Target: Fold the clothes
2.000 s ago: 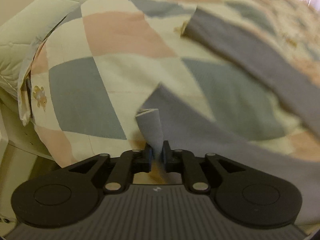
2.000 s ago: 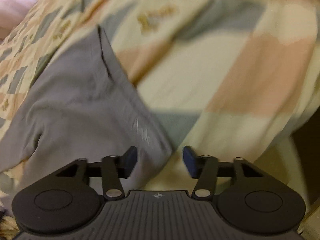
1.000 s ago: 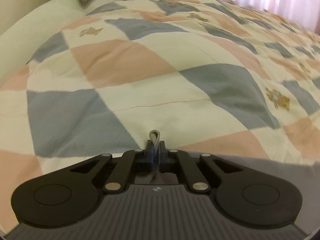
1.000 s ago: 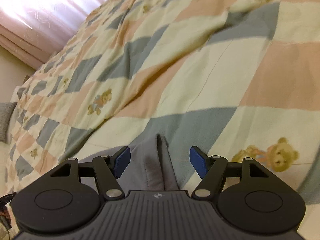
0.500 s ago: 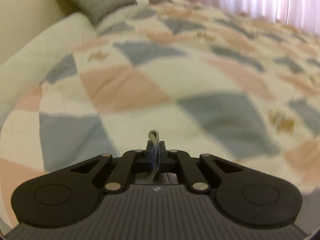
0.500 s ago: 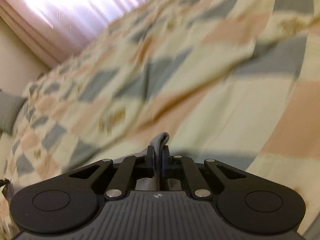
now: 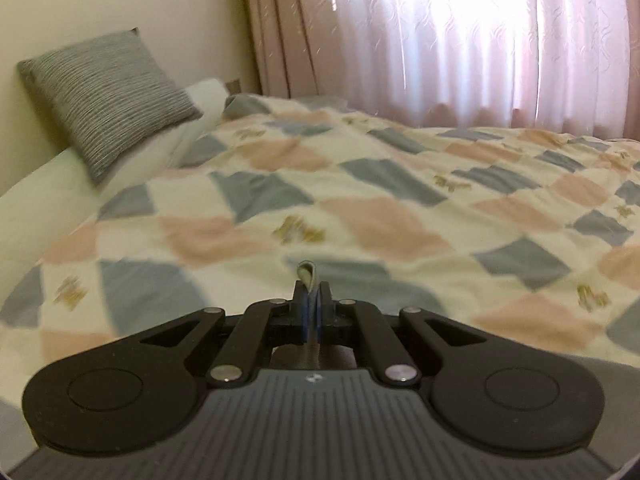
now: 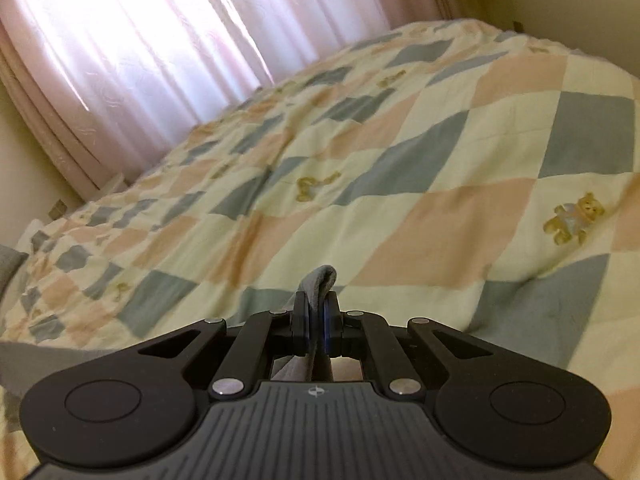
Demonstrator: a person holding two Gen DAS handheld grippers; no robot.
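Note:
A grey garment is pinched by both grippers above a bed. In the left wrist view my left gripper [image 7: 311, 300] is shut on a thin fold of the grey garment [image 7: 306, 272], which pokes up between the fingers. In the right wrist view my right gripper [image 8: 317, 312] is shut on a thicker bunched edge of the garment [image 8: 320, 280]; more grey cloth [image 8: 48, 354] trails off at the lower left. Most of the garment hangs below the grippers, out of sight.
A patchwork quilt [image 7: 400, 208] with teddy-bear prints [image 8: 574, 218] covers the bed. A grey ribbed cushion [image 7: 108, 96] leans on the wall at the bed's head, beside a white pillow [image 7: 36, 188]. Pink curtains [image 7: 460, 40] hang behind the bed.
Both grippers have risen and tilted up, so the curtains and cushion now show. The right gripper, open a second ago, has shut on the garment's edge. The left stayed shut on its fold.

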